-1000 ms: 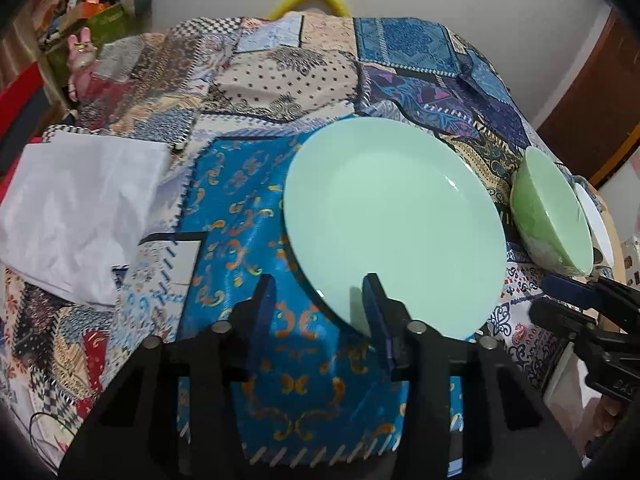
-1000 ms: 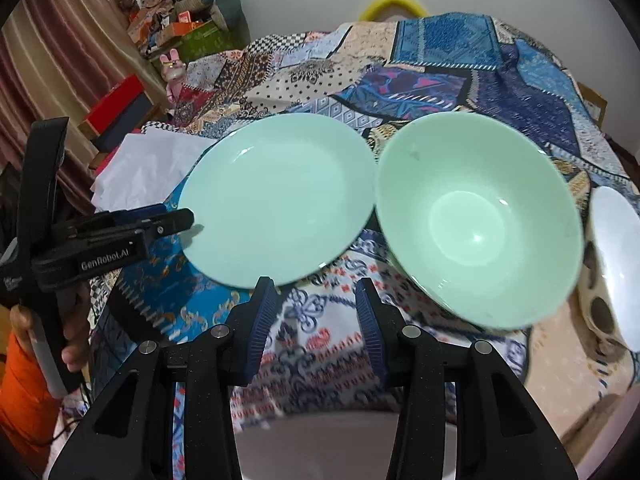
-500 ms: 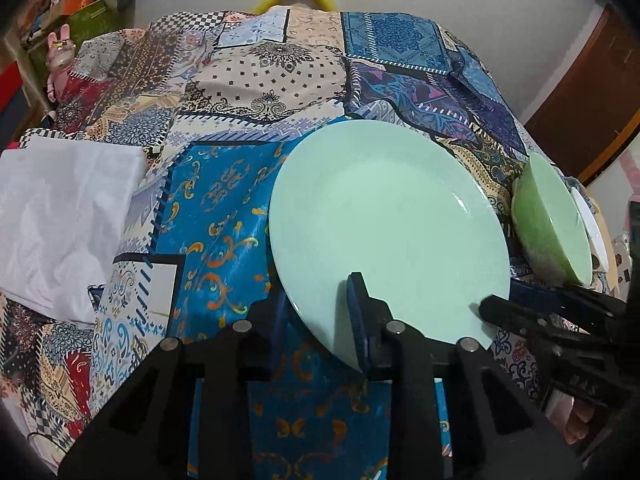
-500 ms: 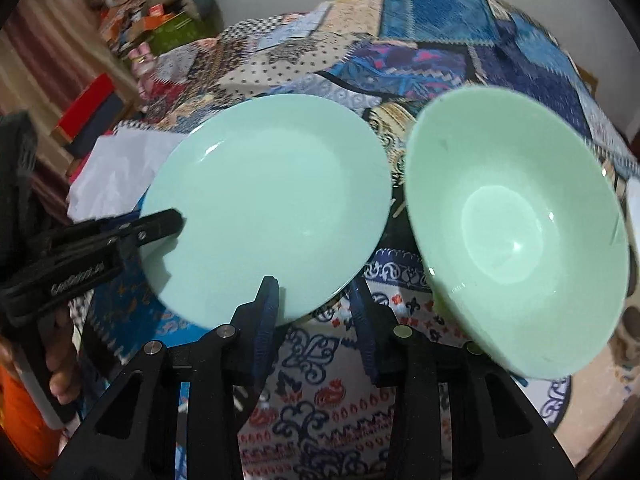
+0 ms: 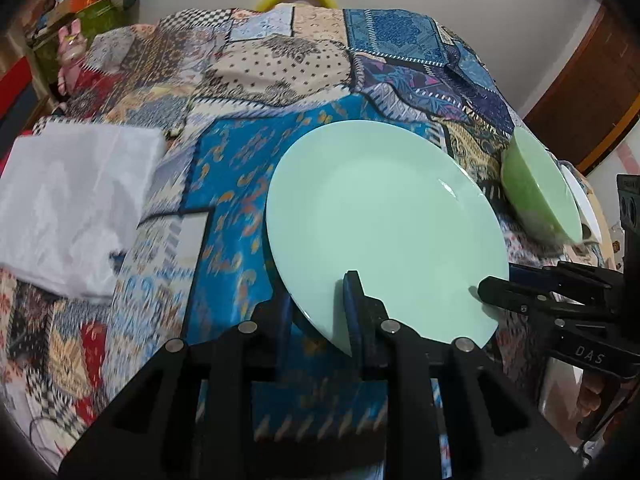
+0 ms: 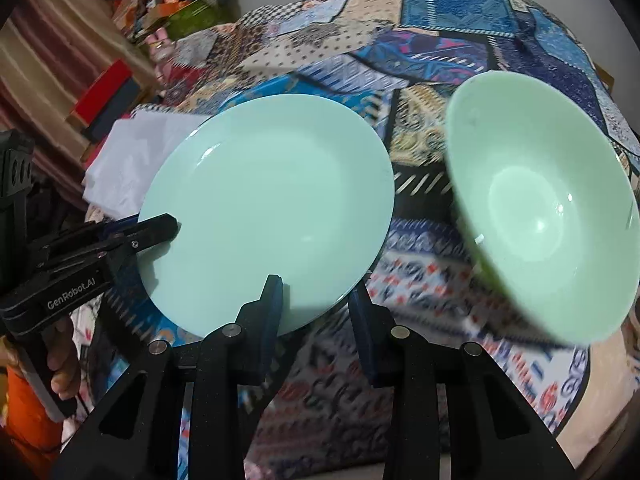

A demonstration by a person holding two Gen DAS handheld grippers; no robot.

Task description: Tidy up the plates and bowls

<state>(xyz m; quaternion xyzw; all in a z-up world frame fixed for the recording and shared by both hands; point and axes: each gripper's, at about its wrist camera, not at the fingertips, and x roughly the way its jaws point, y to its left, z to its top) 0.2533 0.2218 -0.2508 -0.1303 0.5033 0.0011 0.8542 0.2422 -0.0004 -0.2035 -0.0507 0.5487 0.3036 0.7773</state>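
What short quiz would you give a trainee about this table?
1. True or false: the green bowl stands beside the mint plate, not on it.
2. What is the left gripper shut on? A: the plate's rim. B: the bowl. C: a white cloth.
3. How many mint plates are in view?
Key: 1 true; 2 A; 3 one.

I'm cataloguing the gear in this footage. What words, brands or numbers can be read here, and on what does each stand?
"GenRobot.AI": white letters on the black left gripper, seen from the right wrist.
"DAS": on the black right gripper, seen from the left wrist; possibly cut off.
Print on the coloured boxes behind: too blurred to read.
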